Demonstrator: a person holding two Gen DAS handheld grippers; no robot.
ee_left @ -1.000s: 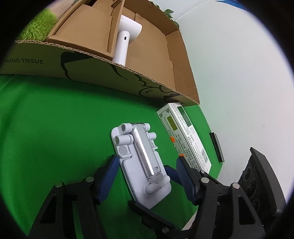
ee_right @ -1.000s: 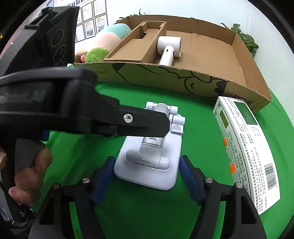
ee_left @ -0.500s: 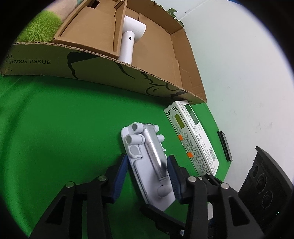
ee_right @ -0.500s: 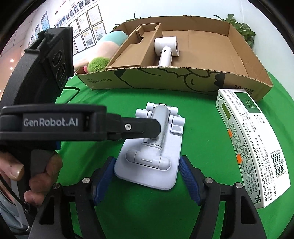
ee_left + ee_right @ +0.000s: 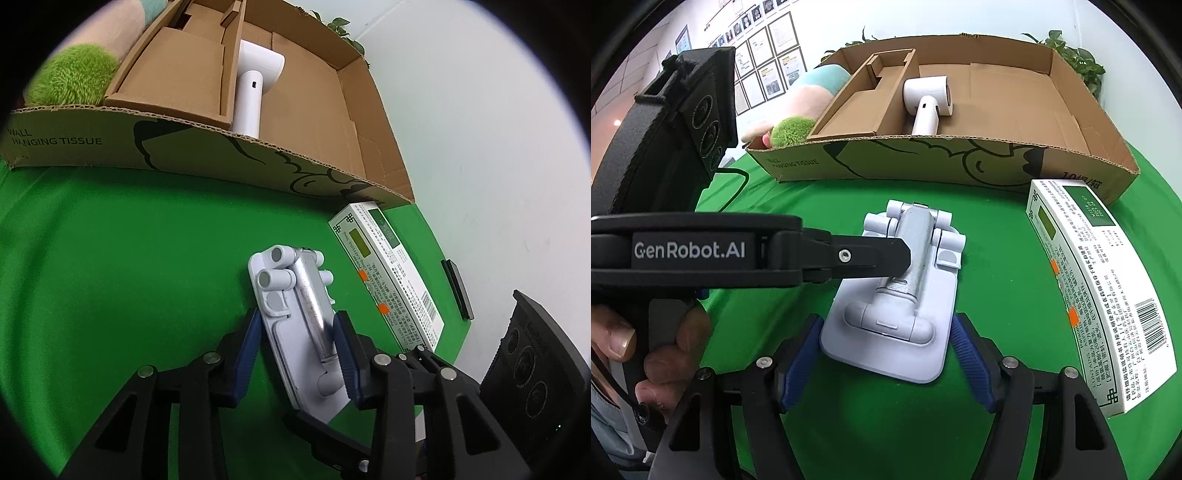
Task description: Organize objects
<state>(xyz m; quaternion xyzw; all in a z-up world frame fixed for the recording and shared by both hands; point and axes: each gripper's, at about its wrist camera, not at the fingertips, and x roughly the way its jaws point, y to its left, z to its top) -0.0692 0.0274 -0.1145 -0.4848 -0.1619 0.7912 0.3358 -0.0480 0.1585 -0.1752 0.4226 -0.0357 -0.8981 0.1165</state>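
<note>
On the green cloth (image 5: 1015, 236), left to centre | left gripper (image 5: 297, 345) clamps the folded phone stand (image 5: 905, 280) across its width – wide open a second ago | stand's long axis points toward the cardboard box (image 5: 923, 155) | right gripper (image 5: 886, 360) open, straddling the stand's near end – unchanged | medicine carton (image 5: 1100, 295) right, apart.

A green-covered table (image 5: 960, 424) stands against a plain white wall (image 5: 480, 129), with framed pictures (image 5: 775, 74) hung on the wall beyond.

Right hand-held gripper (image 5: 886, 363) open, straddling phone stand (image 5: 897, 295)
</note>
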